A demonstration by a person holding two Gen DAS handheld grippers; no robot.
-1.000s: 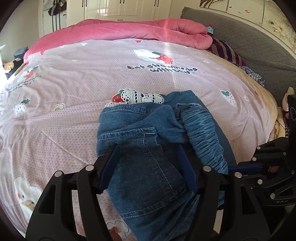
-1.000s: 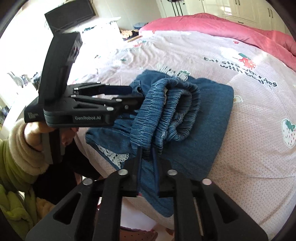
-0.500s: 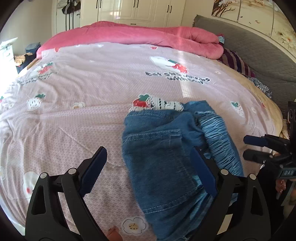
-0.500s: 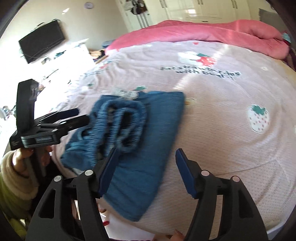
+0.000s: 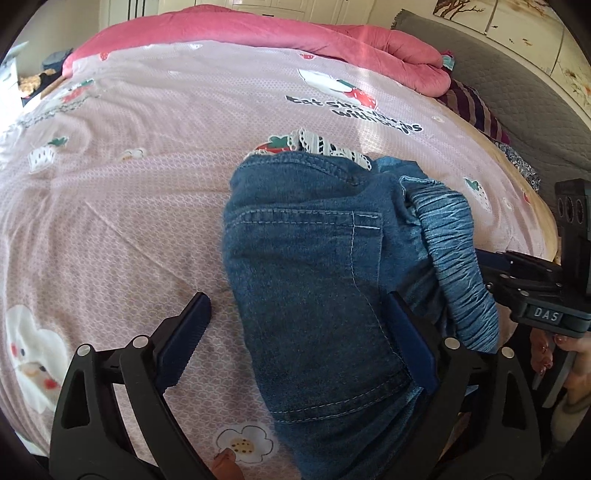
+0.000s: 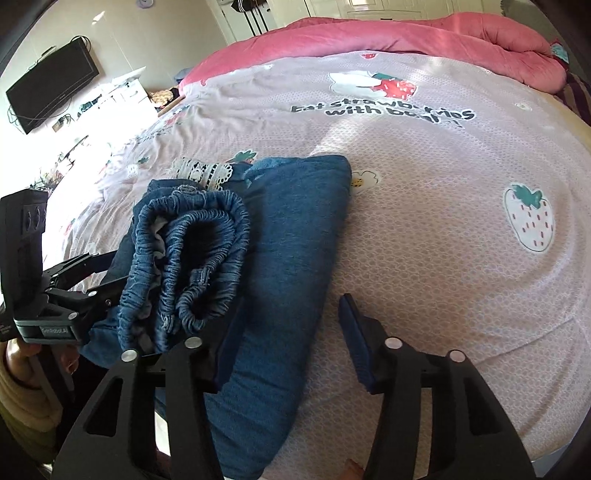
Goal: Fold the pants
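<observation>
The blue denim pants (image 5: 317, 266) lie folded in a bundle near the bed's front edge, the gathered elastic waistband (image 6: 192, 266) on top and white lace trim (image 6: 207, 171) at the far end. My left gripper (image 5: 295, 332) stands wide open over the bundle's left half, one finger on the sheet and the other on the denim. My right gripper (image 6: 291, 332) has its jaws closing, still apart; the folded right edge of the pants (image 6: 295, 258) lies between them without being pinched. Each gripper appears in the other's view: the right gripper (image 5: 532, 291) and the left gripper (image 6: 92, 280).
The bed has a pale pink strawberry-print sheet (image 5: 147, 192) and a rolled pink duvet (image 5: 295, 33) along the far side. A grey headboard (image 5: 517, 88) and striped pillow (image 5: 472, 107) sit at the right. A wall television (image 6: 51, 88) hangs at the left.
The right gripper has let go of the waistband, opened and shifted right to straddle the folded edge. The left gripper has opened wide and come down closer to the pants.
</observation>
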